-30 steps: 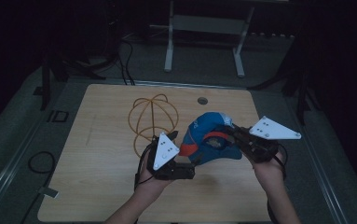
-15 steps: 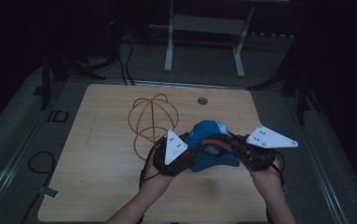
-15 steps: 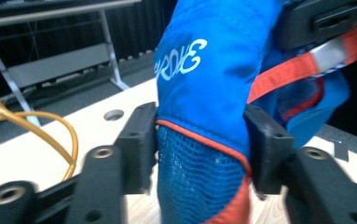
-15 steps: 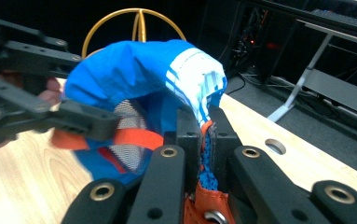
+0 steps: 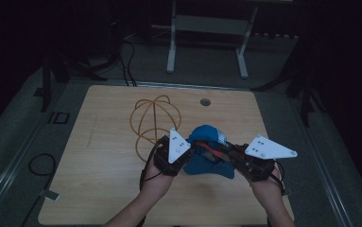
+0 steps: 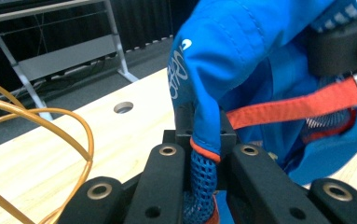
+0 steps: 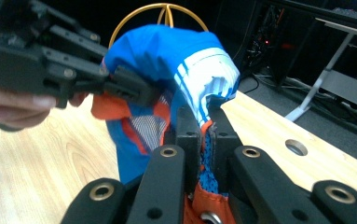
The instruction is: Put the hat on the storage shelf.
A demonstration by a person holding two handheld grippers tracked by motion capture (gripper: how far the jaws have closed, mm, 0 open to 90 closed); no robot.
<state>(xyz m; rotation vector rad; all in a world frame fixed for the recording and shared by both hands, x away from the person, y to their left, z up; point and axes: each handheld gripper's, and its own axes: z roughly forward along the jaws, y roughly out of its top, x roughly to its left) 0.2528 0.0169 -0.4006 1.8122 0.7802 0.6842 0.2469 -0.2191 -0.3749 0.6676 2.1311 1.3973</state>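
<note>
Across the middle of the high view lies the pale wooden bench point(image 5: 98, 189), its far edge toward the top of the frame and a small round hole point(image 5: 205, 101) near that edge; a white metal stand point(image 5: 207, 28) sits on the dark floor beyond it, at the upper centre; on the bench, left of centre, stands a yellow wire frame point(image 5: 154, 118) of crossed hoops, just behind the left gripper point(image 5: 184, 150); a blue garment point(image 5: 208, 156) with orange trim and a patch of white stripes is bunched in the lower centre of the frame, held between the two grippers and just above the bench surface.

Both forearms come in from the bottom edge; the left gripper sits at the garment's left side and its jaws have just been closing, and in the left gripper view they are clenched on a fold of blue cloth point(image 6: 204, 140) with orange hem and blue mesh lining pinched between them; the right gripper point(image 5: 221, 152) reaches in from the lower right, and in the right gripper view its jaws are clamped on the garment's edge point(image 7: 204, 158), mesh and orange trim caught between the pads; an orange strap point(image 6: 297, 105) runs taut across the right half of the left gripper view, from the fold toward the right edge.
</note>
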